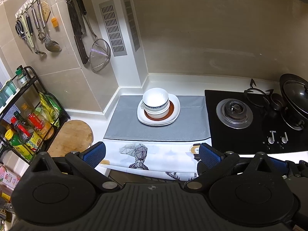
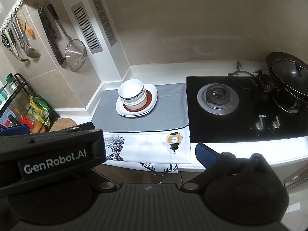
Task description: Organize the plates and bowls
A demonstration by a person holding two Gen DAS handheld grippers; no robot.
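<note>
1. Plates and bowls stand in one stack on the grey mat (image 1: 134, 127) of the kitchen surface (image 1: 192, 80), left of the black gas hob (image 1: 240, 134) and well ahead of both grippers.
2. The bowls (image 1: 155, 102) are white; at least three nest together, the middle one ringed with a dark blue band, the top one plain and leaning slightly left.
3. Beneath them lies one brown-rimmed plate (image 1: 171, 108), and under that white squarish plates (image 1: 176, 100), two edges visible.
4. A patterned white cloth (image 1: 154, 154) hangs over the front edge of the surface, just below the mat.
5. The left hand-held gripper (image 1: 152, 155) hovers before the surface, its blue-padded fingers (image 1: 95, 154) spread wide apart and holding nothing.
6. The right hand-held gripper (image 2: 152, 154) likewise sits back from the stack; one blue finger shows at right, the other hidden behind the left unit's body, so it appears apart and empty.
7. One lidded wok (image 2: 288, 77) rests on the hob's right burner; two knobs (image 2: 267, 124) face front.
</note>
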